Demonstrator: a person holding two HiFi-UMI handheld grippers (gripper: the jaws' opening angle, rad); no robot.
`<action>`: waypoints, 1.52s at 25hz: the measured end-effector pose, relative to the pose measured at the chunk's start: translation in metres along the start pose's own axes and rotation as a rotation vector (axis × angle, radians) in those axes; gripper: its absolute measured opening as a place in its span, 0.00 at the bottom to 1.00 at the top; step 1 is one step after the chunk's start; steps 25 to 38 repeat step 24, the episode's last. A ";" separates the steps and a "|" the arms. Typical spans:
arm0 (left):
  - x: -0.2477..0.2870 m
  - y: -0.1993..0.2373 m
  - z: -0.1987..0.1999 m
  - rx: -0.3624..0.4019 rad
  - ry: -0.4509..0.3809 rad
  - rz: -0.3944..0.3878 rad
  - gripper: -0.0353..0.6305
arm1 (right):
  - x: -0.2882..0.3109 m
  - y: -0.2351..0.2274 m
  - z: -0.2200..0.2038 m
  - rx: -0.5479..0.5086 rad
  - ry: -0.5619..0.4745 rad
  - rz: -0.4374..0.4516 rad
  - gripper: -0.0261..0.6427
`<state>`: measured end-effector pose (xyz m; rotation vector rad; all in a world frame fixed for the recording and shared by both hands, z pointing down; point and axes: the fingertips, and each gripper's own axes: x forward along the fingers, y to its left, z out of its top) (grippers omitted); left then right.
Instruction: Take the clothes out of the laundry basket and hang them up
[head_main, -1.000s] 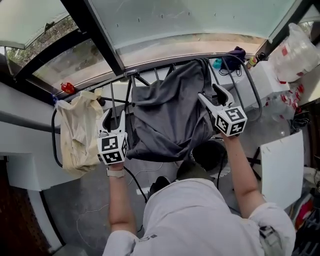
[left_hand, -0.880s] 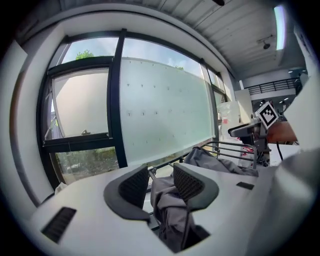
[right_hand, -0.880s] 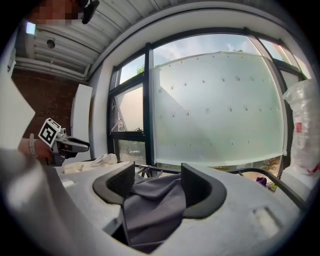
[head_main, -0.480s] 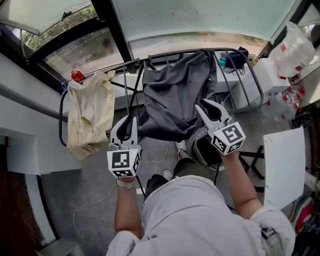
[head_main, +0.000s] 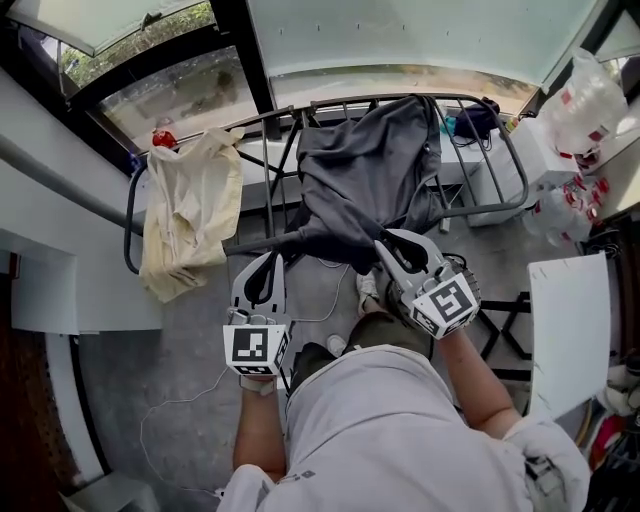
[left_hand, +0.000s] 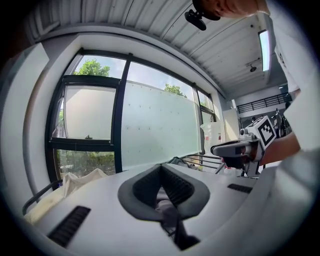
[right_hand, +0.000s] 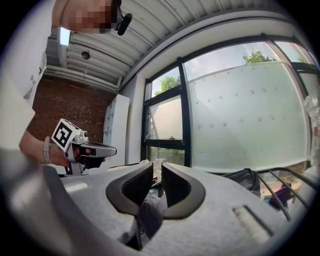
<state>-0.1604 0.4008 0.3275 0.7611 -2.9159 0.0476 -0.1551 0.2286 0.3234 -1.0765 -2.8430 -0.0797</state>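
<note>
Head view: left gripper (head_main: 267, 258) pressed shut, empty; right gripper (head_main: 387, 241) just been closing, narrow slit, empty. Grey garment (head_main: 360, 170) hangs lopsided on drying rack (head_main: 512, 150) and may slip off.

2 garments (head_main: 365, 170) (head_main: 190, 215), 2 grippers (head_main: 262, 262) (head_main: 388, 246), 1 rack (head_main: 521, 178)

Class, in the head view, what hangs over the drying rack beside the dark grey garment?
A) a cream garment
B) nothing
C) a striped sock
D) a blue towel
A: a cream garment drapes over the left end of the drying rack, beside the dark grey garment.
</note>
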 end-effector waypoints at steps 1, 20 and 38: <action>-0.004 0.000 -0.003 -0.005 0.003 0.000 0.06 | -0.001 0.005 -0.002 0.002 0.002 0.001 0.12; -0.024 0.005 -0.023 -0.007 0.027 -0.004 0.06 | -0.007 0.028 -0.015 0.002 0.054 0.002 0.12; -0.024 0.007 -0.028 -0.013 0.040 -0.004 0.06 | -0.006 0.031 -0.020 0.015 0.063 0.001 0.12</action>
